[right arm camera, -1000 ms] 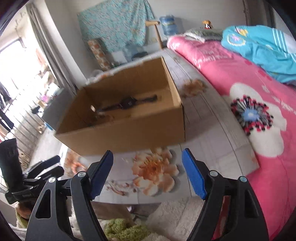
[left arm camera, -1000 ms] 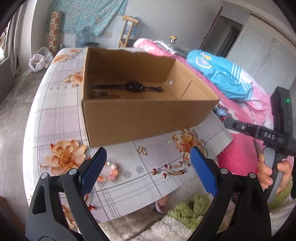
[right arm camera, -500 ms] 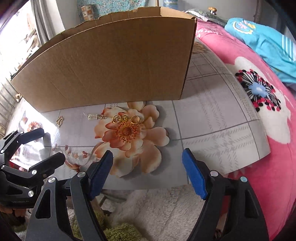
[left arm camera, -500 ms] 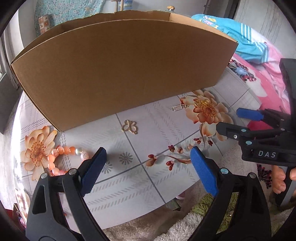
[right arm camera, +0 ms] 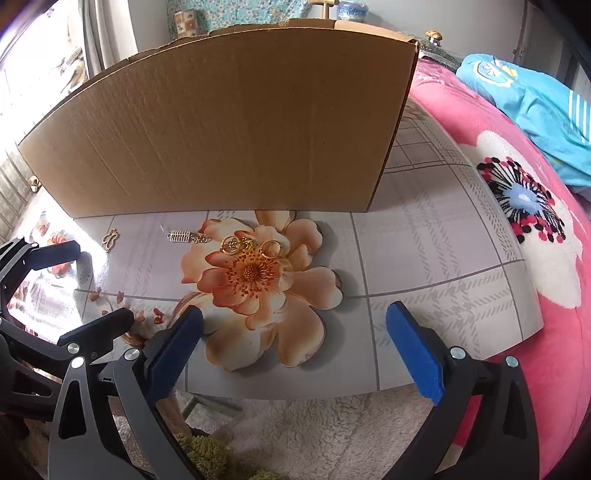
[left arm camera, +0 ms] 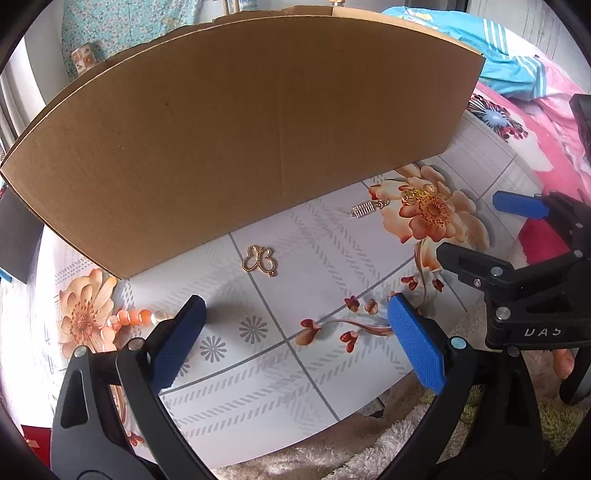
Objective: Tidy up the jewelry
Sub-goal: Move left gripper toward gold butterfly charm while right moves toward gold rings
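Jewelry [right arm camera: 251, 245] loose before cardboard box [right arm camera: 229, 122] — both grippers empty, jaws just widened

Floral tablecloth [right arm camera: 424, 251] covers the tabletop. Pink blanket [right arm camera: 546, 332] with a flower print runs along the right edge, blue garment [right arm camera: 535, 107] on it past the far right corner. White fluffy rug [right arm camera: 314, 435] below the near edge. Teal patterned cloth [left arm camera: 110, 22] hangs behind.
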The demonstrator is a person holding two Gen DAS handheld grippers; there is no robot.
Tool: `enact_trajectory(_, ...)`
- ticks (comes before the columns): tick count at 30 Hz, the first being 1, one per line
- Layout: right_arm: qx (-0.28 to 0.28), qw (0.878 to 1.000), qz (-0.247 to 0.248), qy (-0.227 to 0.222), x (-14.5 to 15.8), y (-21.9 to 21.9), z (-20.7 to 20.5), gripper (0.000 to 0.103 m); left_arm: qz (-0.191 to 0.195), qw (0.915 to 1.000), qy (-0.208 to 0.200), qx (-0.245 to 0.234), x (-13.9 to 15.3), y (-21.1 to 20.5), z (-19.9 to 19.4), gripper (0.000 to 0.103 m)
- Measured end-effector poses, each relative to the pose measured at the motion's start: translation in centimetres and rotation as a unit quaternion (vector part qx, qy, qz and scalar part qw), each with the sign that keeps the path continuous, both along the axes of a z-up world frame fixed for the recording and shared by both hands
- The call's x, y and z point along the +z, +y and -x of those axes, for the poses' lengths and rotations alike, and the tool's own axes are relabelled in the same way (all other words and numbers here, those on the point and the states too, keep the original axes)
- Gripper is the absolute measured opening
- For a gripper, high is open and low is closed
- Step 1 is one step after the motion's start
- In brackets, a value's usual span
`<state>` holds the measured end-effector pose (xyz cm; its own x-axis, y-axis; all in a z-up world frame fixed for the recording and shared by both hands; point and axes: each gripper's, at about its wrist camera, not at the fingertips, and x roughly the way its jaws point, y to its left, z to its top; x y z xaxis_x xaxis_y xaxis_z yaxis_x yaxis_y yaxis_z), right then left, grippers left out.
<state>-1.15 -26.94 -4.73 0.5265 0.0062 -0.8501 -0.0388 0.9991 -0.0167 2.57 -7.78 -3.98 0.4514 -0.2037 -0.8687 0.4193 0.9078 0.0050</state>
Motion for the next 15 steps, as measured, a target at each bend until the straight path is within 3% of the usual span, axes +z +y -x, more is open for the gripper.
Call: enact_trajectory(15,-0.015,1.000,-0.002,-0.004,-0.21,-1.03,0.04,0.097,0.008,0.9997,-0.022,-0.007,-0.12,0.18,0.30,0.096)
